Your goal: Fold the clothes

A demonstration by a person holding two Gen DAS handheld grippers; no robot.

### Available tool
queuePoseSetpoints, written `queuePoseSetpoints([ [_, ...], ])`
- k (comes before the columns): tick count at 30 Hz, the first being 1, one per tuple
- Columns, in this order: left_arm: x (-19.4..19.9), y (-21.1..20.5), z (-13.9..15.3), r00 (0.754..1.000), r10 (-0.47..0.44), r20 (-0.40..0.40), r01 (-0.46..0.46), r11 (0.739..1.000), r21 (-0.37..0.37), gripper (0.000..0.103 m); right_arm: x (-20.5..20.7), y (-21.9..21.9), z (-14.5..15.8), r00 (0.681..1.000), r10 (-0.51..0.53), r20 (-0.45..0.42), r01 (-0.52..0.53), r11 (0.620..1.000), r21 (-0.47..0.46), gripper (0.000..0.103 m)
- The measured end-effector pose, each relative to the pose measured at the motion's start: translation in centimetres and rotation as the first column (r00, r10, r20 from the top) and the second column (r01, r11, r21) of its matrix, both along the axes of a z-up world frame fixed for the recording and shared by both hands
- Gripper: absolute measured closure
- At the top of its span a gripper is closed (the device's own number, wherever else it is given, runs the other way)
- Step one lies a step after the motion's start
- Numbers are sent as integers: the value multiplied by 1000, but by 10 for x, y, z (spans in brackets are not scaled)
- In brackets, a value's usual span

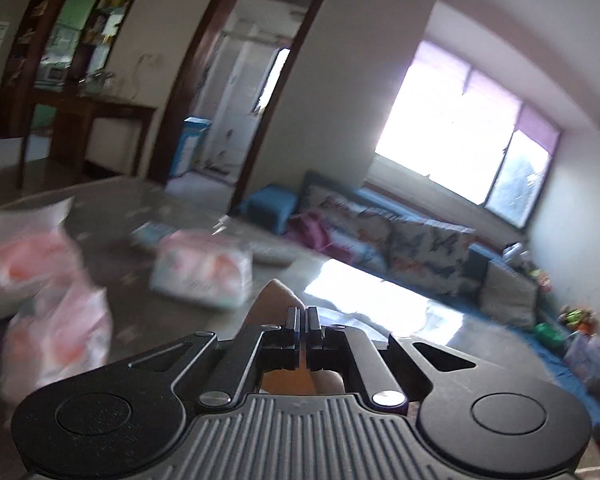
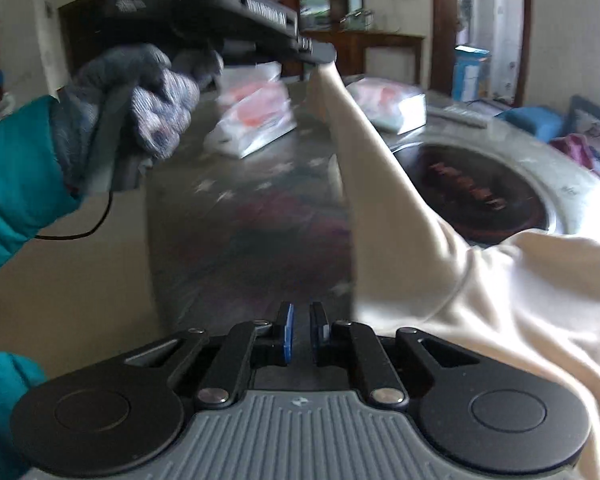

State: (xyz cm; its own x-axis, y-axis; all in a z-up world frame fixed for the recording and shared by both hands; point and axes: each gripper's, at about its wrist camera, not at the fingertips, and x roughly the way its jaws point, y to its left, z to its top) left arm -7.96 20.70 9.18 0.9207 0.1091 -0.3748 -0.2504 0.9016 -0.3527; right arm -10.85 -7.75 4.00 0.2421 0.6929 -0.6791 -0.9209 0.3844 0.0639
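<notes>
A cream-white garment (image 2: 500, 300) lies bunched on the table (image 2: 244, 220) at the right. One sleeve (image 2: 364, 148) is stretched up and away from it. My left gripper (image 2: 320, 56) is shut on the sleeve's end and holds it high above the table. In the left wrist view the left gripper (image 1: 302, 312) shows its jaws closed, with a fold of the cream cloth (image 1: 276, 300) pinched between them. My right gripper (image 2: 302, 320) hovers low over the table, just left of the garment, jaws a narrow gap apart with nothing between them.
Plastic-wrapped pink and white packs (image 2: 256, 120) lie on the far part of the table, with another (image 2: 392, 104) to the right. A round dark inset (image 2: 472, 196) sits in the table beside the garment. A sofa with cushions (image 1: 420, 248) stands under the window.
</notes>
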Motion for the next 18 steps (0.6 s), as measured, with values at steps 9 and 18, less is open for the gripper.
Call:
queuePoseSetpoints([
  [9,-2,24,-35,992,75,-99,-78,997,-24,101,3,-34,3,994,-99,53,102,993,-54,62],
  [18,4,20,-28,993,32,-117,-31,999,6,101,7,-56,-1,988,-147,49,150,985,-83,67],
])
